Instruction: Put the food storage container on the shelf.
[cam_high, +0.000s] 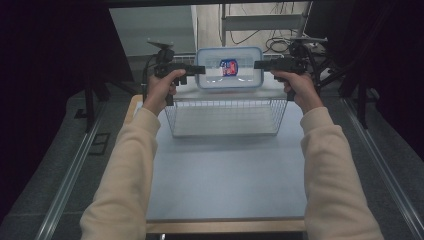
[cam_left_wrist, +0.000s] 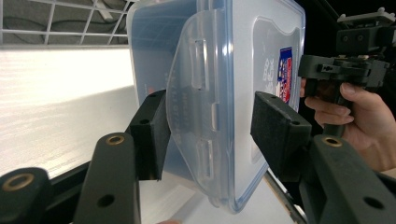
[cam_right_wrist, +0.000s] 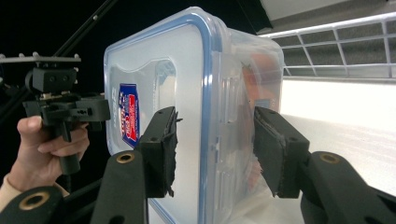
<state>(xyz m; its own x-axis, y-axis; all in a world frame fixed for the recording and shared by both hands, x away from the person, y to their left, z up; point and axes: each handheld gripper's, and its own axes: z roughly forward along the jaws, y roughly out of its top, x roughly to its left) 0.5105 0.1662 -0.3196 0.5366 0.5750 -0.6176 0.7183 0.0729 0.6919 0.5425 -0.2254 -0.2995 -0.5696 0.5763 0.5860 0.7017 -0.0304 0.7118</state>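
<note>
While you hold the clear lidded container (cam_high: 229, 68) in the air above the far rim of the wire basket (cam_high: 225, 117), each short end sits between a pair of jaws: the left hand-held gripper (cam_high: 199, 69) straddles the latch flap, the right hand-held gripper (cam_high: 259, 64) straddles the lid rim. In both gripper views gaps show beside the pads, so the grip looks loose; if one side slips, the box could tilt and drop onto the worktop (cam_high: 225, 175). What lies inside is blurred, and the label's (cam_right_wrist: 128, 119) print is unreadable
</note>
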